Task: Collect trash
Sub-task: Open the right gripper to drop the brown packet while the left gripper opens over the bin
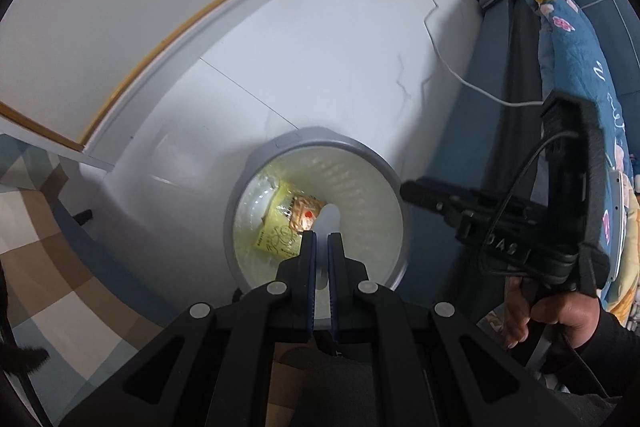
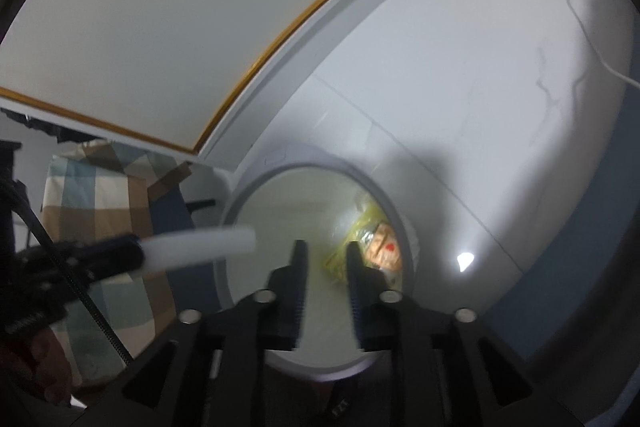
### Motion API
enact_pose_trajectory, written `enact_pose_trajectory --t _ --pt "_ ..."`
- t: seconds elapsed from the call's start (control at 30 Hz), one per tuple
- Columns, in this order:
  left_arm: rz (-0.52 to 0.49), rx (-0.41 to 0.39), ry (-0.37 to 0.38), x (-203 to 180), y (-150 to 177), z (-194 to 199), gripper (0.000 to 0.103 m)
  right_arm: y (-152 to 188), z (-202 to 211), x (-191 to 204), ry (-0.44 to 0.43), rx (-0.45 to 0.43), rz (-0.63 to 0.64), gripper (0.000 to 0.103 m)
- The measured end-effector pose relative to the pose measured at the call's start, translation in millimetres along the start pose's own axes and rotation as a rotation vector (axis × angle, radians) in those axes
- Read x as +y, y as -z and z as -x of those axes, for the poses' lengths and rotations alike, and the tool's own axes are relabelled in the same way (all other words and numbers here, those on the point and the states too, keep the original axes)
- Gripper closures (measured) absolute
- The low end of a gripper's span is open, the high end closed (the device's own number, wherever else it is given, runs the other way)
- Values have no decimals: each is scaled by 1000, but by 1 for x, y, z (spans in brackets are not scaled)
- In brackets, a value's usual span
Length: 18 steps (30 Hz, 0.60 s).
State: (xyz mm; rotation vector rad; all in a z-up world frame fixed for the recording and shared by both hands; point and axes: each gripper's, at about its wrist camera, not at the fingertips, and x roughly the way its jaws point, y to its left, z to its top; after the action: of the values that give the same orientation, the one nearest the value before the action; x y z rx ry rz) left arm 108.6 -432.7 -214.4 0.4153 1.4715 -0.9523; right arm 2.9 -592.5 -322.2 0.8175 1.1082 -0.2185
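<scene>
A round grey trash bin [image 1: 394,183] with a pale liner stands on the white floor; it also shows in the right wrist view [image 2: 384,195]. Yellow and orange wrappers [image 1: 290,223] lie at its bottom, seen too in the right wrist view [image 2: 374,243]. My left gripper [image 1: 322,237] is shut on a white flat strip [image 1: 330,217] and holds it over the bin's mouth; the strip [image 2: 200,245] shows sticking out of it in the right wrist view. My right gripper [image 2: 326,247] is open and empty above the bin, and its body [image 1: 520,227] shows to the right.
A white wall with a wooden trim [image 1: 160,43] runs behind the bin. A checked cloth [image 1: 36,247] lies to the left. A blue bed frame with flowered bedding [image 1: 576,39] stands at the right. A white cable [image 1: 440,55] trails across the floor.
</scene>
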Motion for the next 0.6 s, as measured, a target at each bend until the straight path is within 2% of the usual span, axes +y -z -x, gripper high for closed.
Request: enact_pose_trajectory --t 0.1,0.17,0.23,0.33,0.43,0.5,0.6 --pt "3 9 -14 1 -1 -3 98 -1 3 -1 2 -14 -9 74" --pt "32 24 -13 5 -3 -5 97 -1 3 -3 8 -17 -19 66" --pt "54 47 18 8 -4 -9 97 -2 4 -4 16 -18 -31 60" --pt "73 98 45 12 -3 -18 92 -3 5 -7 26 -21 -46 58" --pt "86 122 45 13 -3 -25 76 -4 6 -9 27 -26 -53 57" --pt "91 112 54 14 -1 -24 56 -3 6 -8 28 -27 -53 57" --pt "104 93 62 16 0 -21 51 -3 6 -8 27 -29 -55 55"
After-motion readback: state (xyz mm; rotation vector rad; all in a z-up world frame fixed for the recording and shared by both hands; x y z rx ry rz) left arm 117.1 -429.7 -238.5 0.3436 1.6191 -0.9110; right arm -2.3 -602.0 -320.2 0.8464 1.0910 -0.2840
